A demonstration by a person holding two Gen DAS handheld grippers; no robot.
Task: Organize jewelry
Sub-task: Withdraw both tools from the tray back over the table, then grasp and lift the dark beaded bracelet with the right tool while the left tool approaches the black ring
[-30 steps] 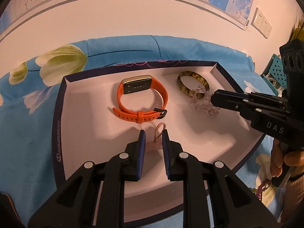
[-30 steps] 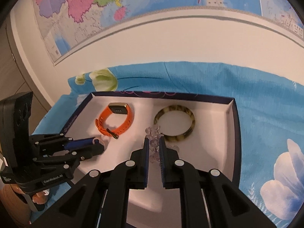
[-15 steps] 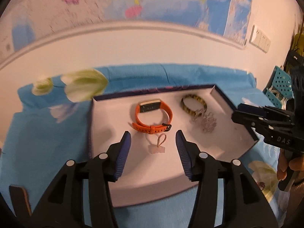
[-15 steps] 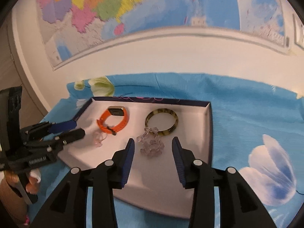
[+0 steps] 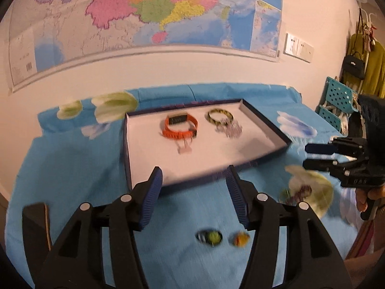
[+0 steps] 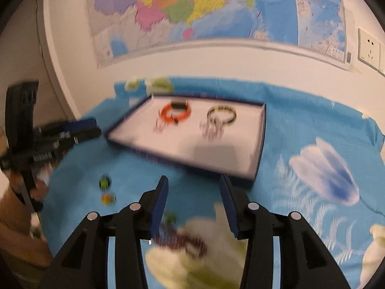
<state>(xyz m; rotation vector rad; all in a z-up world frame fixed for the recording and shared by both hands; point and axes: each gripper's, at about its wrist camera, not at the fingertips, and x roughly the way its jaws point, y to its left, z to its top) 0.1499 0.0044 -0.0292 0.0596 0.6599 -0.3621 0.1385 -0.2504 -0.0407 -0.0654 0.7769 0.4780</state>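
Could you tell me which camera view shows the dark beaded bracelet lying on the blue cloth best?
The right wrist view: the beaded bracelet lies close, just below the right gripper. The left wrist view shows it smaller, blurred, off to the side.

Warm, yellowish room light fills both views, bright enough to read colours but soft, with no hard glare. Both pictures smear with motion blur: the small beads [image 5: 211, 237] low in the left wrist view are streaked blobs, and the dark bracelet [image 6: 182, 240] at the bottom of the right wrist view is a smudge. The white tray [image 5: 264, 125] floor carries a faint grey shadow toward its right. Fisheye bending curves the wall map [image 5: 168, 12] and darkens every corner to black.
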